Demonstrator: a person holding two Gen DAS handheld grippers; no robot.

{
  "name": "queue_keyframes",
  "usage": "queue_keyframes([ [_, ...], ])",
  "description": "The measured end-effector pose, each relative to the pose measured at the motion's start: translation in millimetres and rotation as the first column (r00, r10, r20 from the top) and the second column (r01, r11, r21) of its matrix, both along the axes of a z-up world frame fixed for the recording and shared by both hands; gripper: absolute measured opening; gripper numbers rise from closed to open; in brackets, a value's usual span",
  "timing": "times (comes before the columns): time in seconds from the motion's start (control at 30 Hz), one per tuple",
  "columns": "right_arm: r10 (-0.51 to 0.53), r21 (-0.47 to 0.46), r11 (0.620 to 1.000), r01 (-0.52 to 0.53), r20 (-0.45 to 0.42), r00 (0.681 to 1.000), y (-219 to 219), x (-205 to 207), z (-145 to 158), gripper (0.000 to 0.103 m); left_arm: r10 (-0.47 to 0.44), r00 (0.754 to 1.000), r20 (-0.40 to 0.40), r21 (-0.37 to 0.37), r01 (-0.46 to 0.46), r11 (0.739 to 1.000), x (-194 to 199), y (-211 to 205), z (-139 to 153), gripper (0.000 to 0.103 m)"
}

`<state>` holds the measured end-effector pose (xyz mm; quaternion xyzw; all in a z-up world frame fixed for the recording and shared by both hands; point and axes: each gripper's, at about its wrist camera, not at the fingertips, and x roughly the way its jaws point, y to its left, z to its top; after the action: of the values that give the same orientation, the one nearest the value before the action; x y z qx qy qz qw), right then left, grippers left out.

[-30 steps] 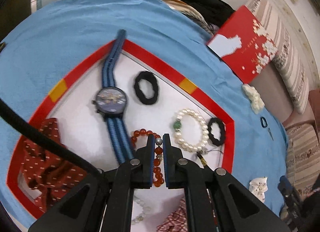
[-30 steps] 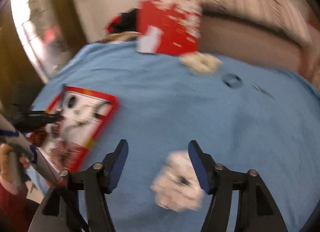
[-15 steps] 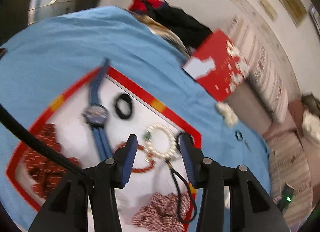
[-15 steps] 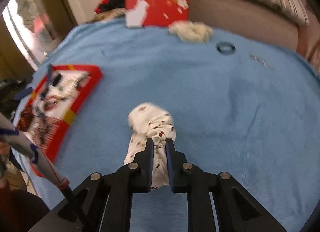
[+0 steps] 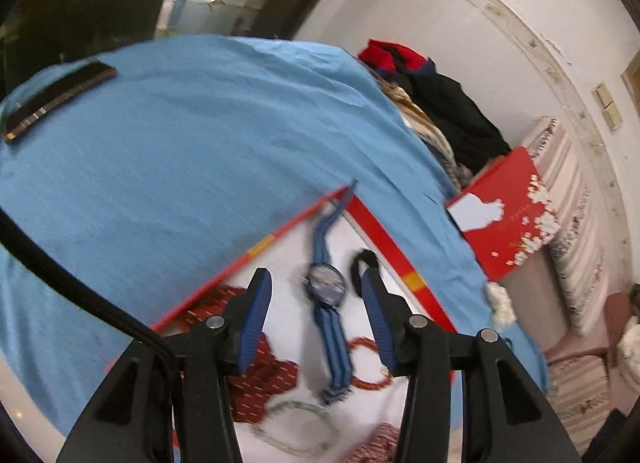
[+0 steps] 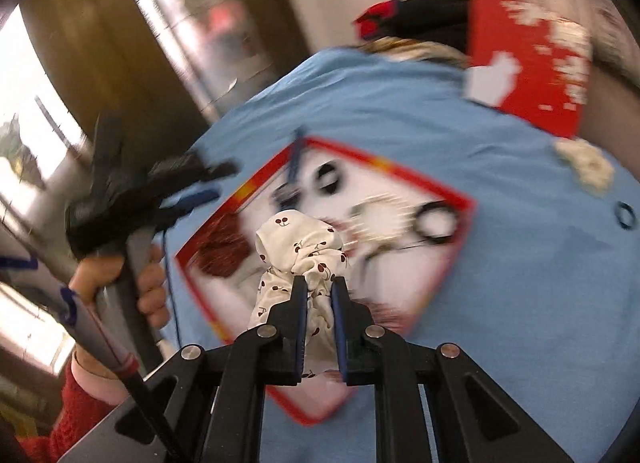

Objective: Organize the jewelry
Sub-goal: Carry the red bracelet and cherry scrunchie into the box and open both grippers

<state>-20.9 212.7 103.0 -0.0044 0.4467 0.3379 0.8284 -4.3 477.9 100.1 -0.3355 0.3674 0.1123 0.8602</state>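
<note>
The right gripper (image 6: pixel 319 295) is clenched on a white cherry-print scrunchie (image 6: pixel 300 251), holding it above the red-bordered tray (image 6: pixel 460 199). The left gripper (image 5: pixel 318 299) is spread wide with nothing between its jaws, above the blue-strapped watch (image 5: pixel 326 291) lying in that tray on the blue-covered worktop (image 5: pixel 180 151).

You get no readable text, brand, number or sign in either view. The red box (image 5: pixel 506 223) leaning at the far edge of the blue cloth carries a white patch and a faint line of small marks, too small to make out; in the right wrist view it is smeared by blur. The watch (image 5: pixel 326 289) dial shows no legible numerals.
</note>
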Motion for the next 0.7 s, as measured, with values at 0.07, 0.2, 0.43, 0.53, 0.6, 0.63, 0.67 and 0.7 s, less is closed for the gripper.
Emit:
queue_keyframes([
  [0.07,0.046,-0.018,0.999,-0.047,-0.016,0.999,19,-8,-12,0.013,0.019,1.000,-0.007,0.024,-0.019,1.000,-1,4,1,0.048],
  [0.2,0.099,-0.081,0.991,-0.103,-0.047,0.994,44,-16,-39,0.014,0.049,0.999,-0.004,0.059,-0.049,0.997,-6,12,5,0.050],
  [0.43,0.052,-0.142,0.988,-0.067,-0.103,0.993,39,-1,-72,0.014,0.077,0.997,0.015,0.120,-0.078,0.990,-11,11,14,0.057],
  [0.53,0.041,-0.146,0.988,-0.057,-0.110,0.993,33,0,-73,0.023,0.092,0.995,0.037,0.158,-0.097,0.983,-15,7,20,0.064],
  [0.6,0.034,-0.114,0.992,-0.048,-0.117,0.993,28,-1,-69,0.035,0.097,0.994,0.054,0.182,-0.105,0.978,-18,3,24,0.066],
  [0.63,0.032,-0.095,0.995,-0.043,-0.115,0.993,25,-2,-65,0.041,0.096,0.993,0.061,0.198,-0.106,0.974,-20,-1,26,0.066],
  [0.67,0.029,-0.079,0.996,-0.038,-0.109,0.994,23,-5,-60,0.045,0.094,0.993,0.066,0.212,-0.105,0.972,-20,-3,28,0.067],
  [0.7,0.025,-0.058,0.998,-0.030,-0.097,0.995,17,-7,-54,0.048,0.090,0.993,0.070,0.230,-0.104,0.968,-20,-6,30,0.068],
])
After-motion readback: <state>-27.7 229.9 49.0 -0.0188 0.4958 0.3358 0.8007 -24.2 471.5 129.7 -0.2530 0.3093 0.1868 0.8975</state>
